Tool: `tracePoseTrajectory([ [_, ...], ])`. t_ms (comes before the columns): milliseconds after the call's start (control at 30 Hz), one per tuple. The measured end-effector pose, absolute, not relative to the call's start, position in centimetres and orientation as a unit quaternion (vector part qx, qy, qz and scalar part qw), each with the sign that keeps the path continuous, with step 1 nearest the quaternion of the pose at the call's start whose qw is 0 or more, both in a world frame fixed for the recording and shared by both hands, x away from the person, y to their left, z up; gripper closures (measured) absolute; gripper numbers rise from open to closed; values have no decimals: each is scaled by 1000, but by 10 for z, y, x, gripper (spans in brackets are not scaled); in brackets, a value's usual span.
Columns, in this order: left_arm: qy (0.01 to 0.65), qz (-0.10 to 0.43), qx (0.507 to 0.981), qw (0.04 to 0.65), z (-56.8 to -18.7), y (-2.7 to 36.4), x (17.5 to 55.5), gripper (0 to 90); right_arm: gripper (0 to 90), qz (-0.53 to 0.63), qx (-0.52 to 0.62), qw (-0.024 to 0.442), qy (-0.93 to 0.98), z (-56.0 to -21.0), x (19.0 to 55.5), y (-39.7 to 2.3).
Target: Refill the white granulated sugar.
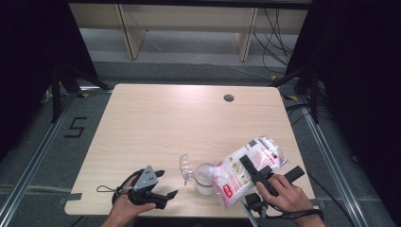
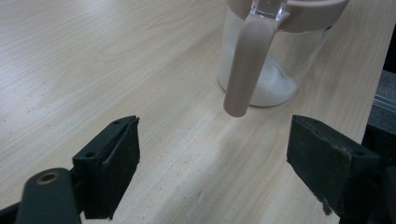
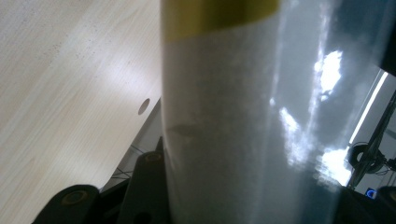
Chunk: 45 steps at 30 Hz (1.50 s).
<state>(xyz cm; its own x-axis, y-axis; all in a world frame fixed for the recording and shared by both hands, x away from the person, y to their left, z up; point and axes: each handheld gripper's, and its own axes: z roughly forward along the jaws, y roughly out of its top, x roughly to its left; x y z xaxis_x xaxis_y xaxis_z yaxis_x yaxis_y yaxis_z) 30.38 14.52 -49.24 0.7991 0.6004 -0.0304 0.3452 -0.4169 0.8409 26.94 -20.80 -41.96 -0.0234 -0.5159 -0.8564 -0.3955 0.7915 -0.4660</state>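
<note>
On the near part of the pale wooden table (image 1: 156, 118), the right gripper (image 1: 257, 171) clamps a plastic bag of white powder (image 1: 246, 168) — its jaws closed on the bag's body, the bag tilted with its lower end down over the mouth of a clear jug (image 1: 204, 178). In the right gripper view the bag (image 3: 243, 121) stands directly in front of the camera, a smooth whitish sheet with glare on it and a yellow band (image 3: 210, 16) near its top; beside it the tabletop and its small round cable hole (image 3: 144, 106) are visible. The jug sits near the table's front edge, between the two hands, with a layer of white powder in its bottom; its clear lid (image 1: 185, 165) is swung open toward the left. The left gripper (image 1: 158, 187) rests low at the front left of the table, held in the person's left hand (image 1: 124, 208), its jaws spread wide with nothing between them. In the left gripper view, the jug (image 2: 271, 70) stands just beyond the jaws, apart from them — its beige handle (image 2: 245, 65) hanging down the side toward the camera, a beige rim at the top, the powder heaped against the clear wall. The person's right hand (image 1: 288, 194) grips the right gripper from the table's front right corner.
</note>
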Motion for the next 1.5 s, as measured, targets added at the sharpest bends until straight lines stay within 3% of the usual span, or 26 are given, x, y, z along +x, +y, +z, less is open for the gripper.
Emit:
tracePoseTrajectory([
  [1500, 287, 141, 829, 459, -493, 144, 303, 171, 659, -41, -318, 634, 704, -419, 268, -211],
])
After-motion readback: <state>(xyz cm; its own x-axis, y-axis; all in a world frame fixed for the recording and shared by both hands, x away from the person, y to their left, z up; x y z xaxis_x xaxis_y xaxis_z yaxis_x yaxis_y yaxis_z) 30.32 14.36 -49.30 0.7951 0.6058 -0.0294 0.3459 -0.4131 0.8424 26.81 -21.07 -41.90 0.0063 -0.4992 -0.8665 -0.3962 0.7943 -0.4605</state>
